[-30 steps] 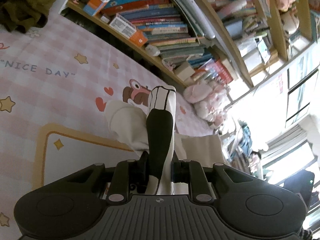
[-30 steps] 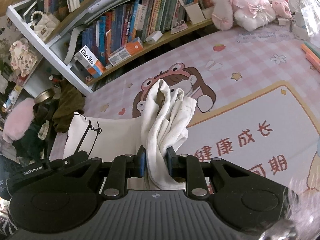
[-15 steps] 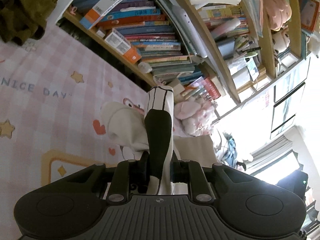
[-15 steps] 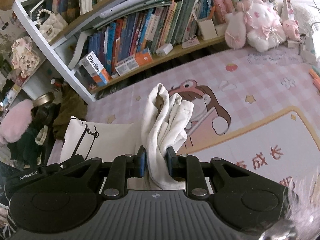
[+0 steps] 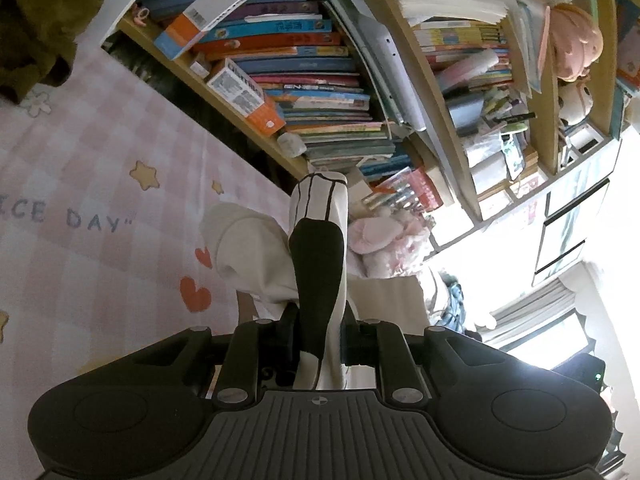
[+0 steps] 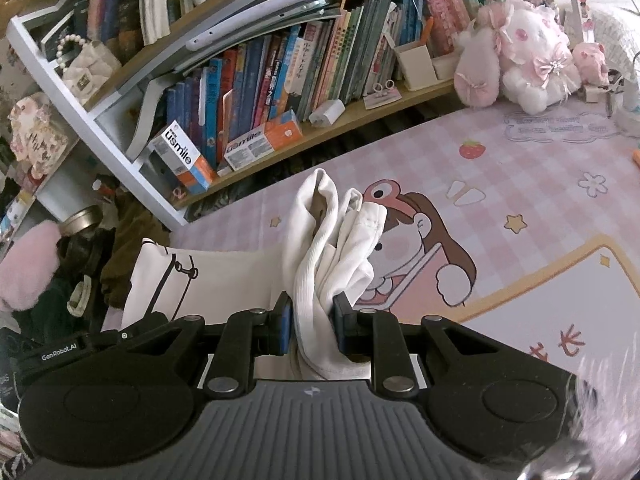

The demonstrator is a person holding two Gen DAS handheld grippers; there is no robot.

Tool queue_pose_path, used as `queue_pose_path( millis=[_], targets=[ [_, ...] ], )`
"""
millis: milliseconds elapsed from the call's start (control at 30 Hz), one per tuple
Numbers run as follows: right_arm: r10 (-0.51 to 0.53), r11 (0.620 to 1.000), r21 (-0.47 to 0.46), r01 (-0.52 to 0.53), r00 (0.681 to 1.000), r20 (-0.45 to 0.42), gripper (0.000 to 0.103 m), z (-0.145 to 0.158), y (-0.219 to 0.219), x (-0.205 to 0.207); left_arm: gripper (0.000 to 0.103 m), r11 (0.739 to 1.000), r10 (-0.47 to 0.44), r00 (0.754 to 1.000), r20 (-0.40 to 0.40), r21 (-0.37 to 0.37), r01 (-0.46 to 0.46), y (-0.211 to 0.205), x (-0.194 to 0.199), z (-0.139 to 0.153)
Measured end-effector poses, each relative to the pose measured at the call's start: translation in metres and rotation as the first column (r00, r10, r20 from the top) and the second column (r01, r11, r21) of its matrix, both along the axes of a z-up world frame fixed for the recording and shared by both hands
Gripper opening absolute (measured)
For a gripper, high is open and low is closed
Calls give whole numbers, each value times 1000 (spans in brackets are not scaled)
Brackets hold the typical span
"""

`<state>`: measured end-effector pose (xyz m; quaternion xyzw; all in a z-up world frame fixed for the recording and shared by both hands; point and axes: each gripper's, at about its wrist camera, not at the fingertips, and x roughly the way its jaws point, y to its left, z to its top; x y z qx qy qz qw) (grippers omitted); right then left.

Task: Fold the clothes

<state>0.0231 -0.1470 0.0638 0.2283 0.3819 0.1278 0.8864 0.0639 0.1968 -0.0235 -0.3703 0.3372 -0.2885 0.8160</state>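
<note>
A cream garment with a black print (image 5: 318, 252) is pinched in my left gripper (image 5: 318, 334), which is shut on it; the cloth stands up between the fingers and more of it bunches to the left. In the right wrist view my right gripper (image 6: 312, 322) is shut on another bunched edge of the same cream garment (image 6: 326, 240). The rest of the garment (image 6: 208, 280) stretches left, lifted above the pink mat, showing a black line drawing. The left gripper's body (image 6: 60, 354) shows at the lower left of that view.
A pink checked mat (image 6: 520, 184) with cartoon prints covers the surface. A bookshelf (image 6: 260, 80) full of books runs along the back. Pink and white plush toys (image 6: 524, 64) sit at the right. Dark clothes (image 6: 60, 280) lie piled at the left.
Both grippers have risen and tilted up with the garment still held; the mat has dropped lower in view and the bookshelf fills more of each frame.
</note>
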Motion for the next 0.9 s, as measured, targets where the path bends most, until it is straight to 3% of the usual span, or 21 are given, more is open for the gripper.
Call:
queue_pose_path(
  millis=[300, 900],
  targets=[
    [2, 999, 47, -4, 999, 32, 19, -5, -5, 50, 17, 1000, 6, 1000, 8, -7, -6, -2, 52, -2],
    [58, 997, 46, -62, 995, 85, 19, -8, -24, 176, 18, 995, 46, 998, 38, 82, -49, -34, 157, 2]
  ],
)
